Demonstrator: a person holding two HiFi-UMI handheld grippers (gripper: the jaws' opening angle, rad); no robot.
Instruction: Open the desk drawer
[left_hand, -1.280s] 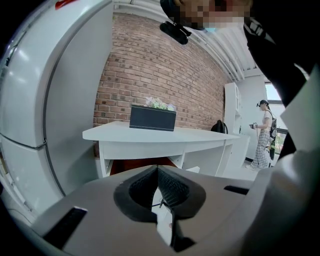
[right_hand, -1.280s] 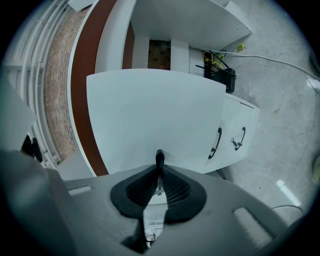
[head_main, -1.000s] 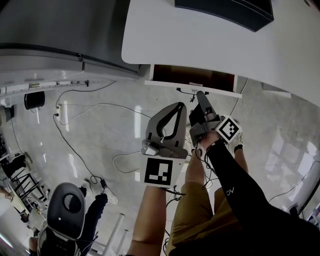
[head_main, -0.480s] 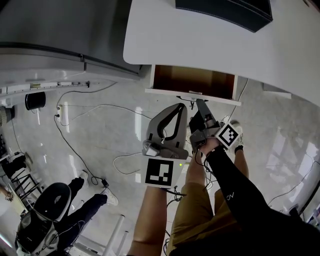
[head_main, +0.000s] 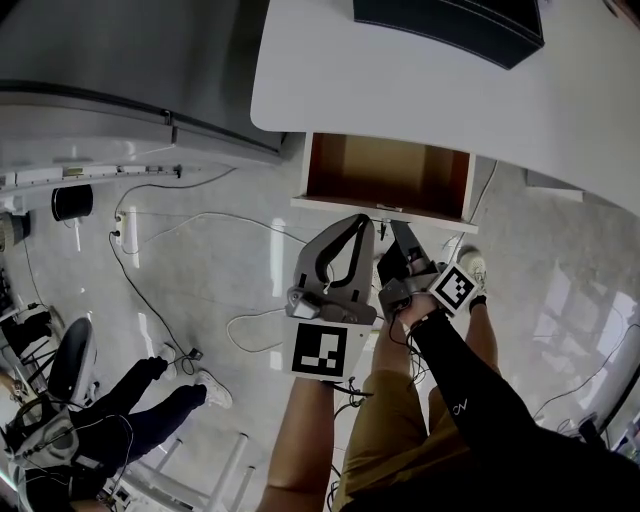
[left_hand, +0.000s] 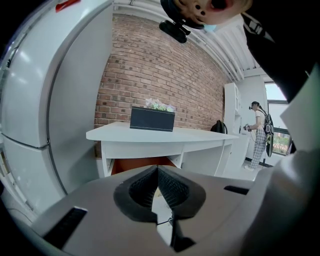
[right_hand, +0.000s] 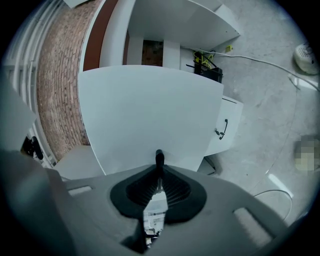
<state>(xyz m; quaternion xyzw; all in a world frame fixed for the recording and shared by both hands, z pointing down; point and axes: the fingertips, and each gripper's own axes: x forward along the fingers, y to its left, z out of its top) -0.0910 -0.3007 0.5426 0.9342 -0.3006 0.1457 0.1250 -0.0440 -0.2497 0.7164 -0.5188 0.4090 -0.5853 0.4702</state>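
The desk drawer (head_main: 385, 175) stands pulled out from under the white desk (head_main: 420, 90), its brown inside showing. My right gripper (head_main: 400, 230) is shut on the drawer's black handle (head_main: 391, 211) at the white front panel (head_main: 340, 203). In the right gripper view the handle (right_hand: 159, 158) sticks up between the closed pads of the right gripper (right_hand: 159, 174), with the front panel (right_hand: 150, 115) filling the view. My left gripper (head_main: 356, 224) hangs just left of it, below the drawer front, shut with nothing in it. In the left gripper view that gripper (left_hand: 157, 172) points at the drawer (left_hand: 142, 164).
A black box (head_main: 450, 25) sits on the desk top. A large grey cabinet (head_main: 100, 60) stands to the left. Cables (head_main: 200, 215) trail over the shiny floor. A seated person (head_main: 130, 410) is at lower left. A second white cabinet door (right_hand: 225, 127) is beside the desk.
The drawer has slid out toward me, with more of its brown inside showing. My right gripper came back with the handle. The left gripper stayed put. The person at lower left shifted.
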